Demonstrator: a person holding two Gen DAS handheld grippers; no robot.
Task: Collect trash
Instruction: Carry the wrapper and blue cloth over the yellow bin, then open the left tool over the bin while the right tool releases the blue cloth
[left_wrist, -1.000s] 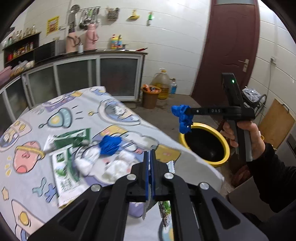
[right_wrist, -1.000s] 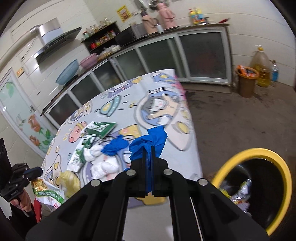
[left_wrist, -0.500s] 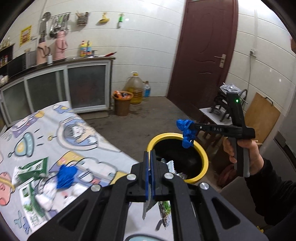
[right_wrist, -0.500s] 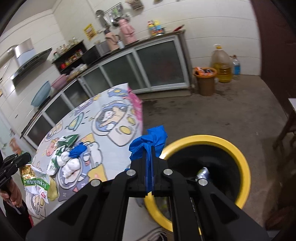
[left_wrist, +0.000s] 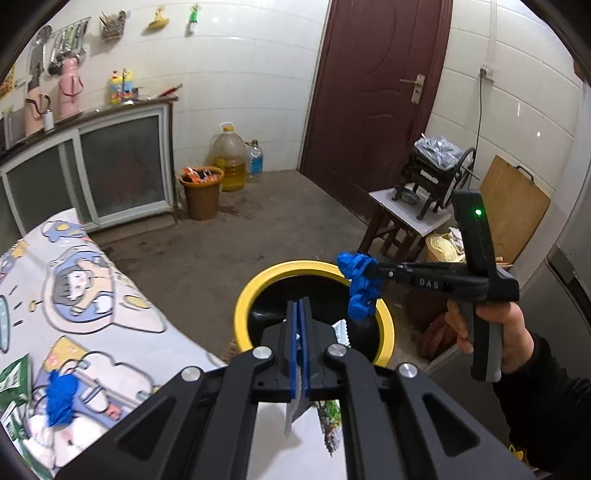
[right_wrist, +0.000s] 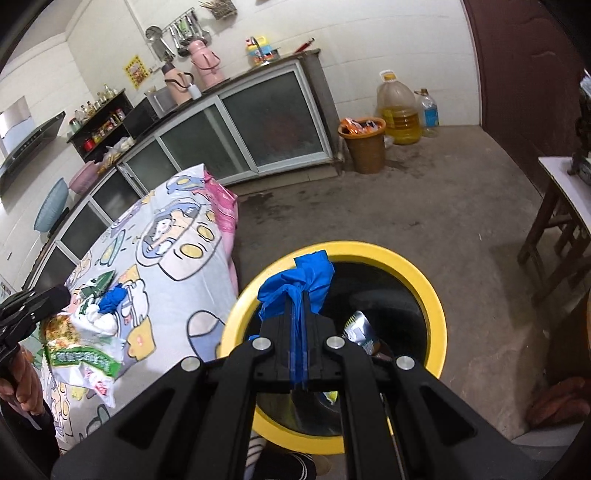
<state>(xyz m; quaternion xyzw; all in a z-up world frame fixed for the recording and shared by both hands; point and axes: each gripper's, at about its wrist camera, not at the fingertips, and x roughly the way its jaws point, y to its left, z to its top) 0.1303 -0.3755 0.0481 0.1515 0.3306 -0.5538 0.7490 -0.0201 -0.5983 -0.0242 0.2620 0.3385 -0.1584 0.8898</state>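
Observation:
My right gripper (right_wrist: 298, 295) is shut on a crumpled blue glove (right_wrist: 295, 284) and holds it above the yellow-rimmed black bin (right_wrist: 424, 280); the glove (left_wrist: 360, 286) and that gripper (left_wrist: 369, 271) also show in the left wrist view, over the bin's rim (left_wrist: 255, 286). My left gripper (left_wrist: 299, 306) is shut on a snack wrapper (left_wrist: 332, 421) that hangs below it; the same green and white wrapper (right_wrist: 79, 352) shows in the right wrist view, beside the table. Another blue glove (left_wrist: 61, 397) and white tissues (right_wrist: 99, 319) lie on the cartoon tablecloth (left_wrist: 92, 295).
Trash lies inside the bin, including a silver wrapper (right_wrist: 360, 328). A brown bucket (left_wrist: 201, 195), oil jug (left_wrist: 229, 157), wooden stool (left_wrist: 400, 221) with a machine, and a dark door (left_wrist: 373, 92) stand around the concrete floor. Cabinets (right_wrist: 258, 125) line the wall.
Both grippers have swung right from the table toward the bin. The blue glove now hangs over the bin's opening, and the wrapper in my left gripper has come close to the bin.

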